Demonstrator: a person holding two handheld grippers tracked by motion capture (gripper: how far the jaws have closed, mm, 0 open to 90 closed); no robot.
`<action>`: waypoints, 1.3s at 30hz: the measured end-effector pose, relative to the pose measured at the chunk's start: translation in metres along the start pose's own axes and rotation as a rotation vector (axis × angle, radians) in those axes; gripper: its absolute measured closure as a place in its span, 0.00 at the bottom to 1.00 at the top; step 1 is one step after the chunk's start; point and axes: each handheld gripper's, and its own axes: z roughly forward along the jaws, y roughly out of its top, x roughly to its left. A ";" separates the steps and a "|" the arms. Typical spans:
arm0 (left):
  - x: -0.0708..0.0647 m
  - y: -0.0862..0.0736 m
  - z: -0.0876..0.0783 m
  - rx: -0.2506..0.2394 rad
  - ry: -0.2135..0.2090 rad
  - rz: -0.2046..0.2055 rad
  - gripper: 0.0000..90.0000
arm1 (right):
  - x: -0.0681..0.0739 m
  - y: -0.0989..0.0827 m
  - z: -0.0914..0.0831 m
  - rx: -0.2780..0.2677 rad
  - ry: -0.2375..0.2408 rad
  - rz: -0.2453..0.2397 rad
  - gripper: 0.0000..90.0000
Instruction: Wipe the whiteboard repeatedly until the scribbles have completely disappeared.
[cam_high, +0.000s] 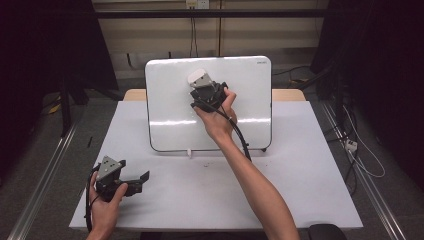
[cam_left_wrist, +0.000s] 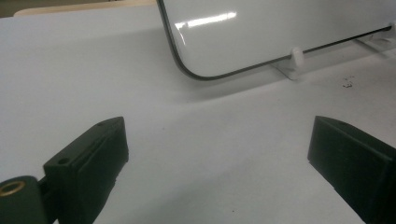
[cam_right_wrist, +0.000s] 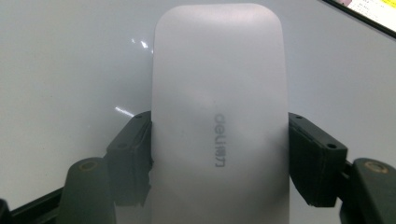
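A white whiteboard (cam_high: 250, 100) stands tilted back on the white table (cam_high: 300, 190). A person's right hand holds my right gripper (cam_high: 199, 82) up against the board's upper left part. It is shut on a pale grey eraser (cam_high: 196, 76). In the right gripper view the eraser (cam_right_wrist: 217, 70), with printed lettering, sits flat on the board (cam_right_wrist: 70, 56) with both black pads pressed to its sides at my right gripper (cam_right_wrist: 219, 135). My left gripper (cam_high: 142, 179) rests low at the table's front left in the other hand. Its jaws stand wide open over bare table (cam_left_wrist: 217, 144), with nothing between them.
The board's white feet (cam_left_wrist: 295, 58) stand on the table, with a few dark specks (cam_left_wrist: 347, 83) beside them. A black cable (cam_high: 240, 135) trails from the right gripper along the forearm. Metal rails and loose cables (cam_high: 360, 150) run along the floor on both sides.
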 end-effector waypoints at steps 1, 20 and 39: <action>0.000 0.000 0.000 -0.004 -0.001 -0.005 0.05 | -0.001 0.000 0.000 0.003 0.003 0.006 0.35; 0.003 -0.001 -0.003 -0.007 0.003 -0.012 0.05 | -0.040 0.012 -0.004 -0.025 0.070 0.104 0.35; 0.004 -0.002 -0.002 -0.015 0.010 -0.026 0.05 | -0.062 -0.014 -0.023 -0.070 0.136 0.131 0.35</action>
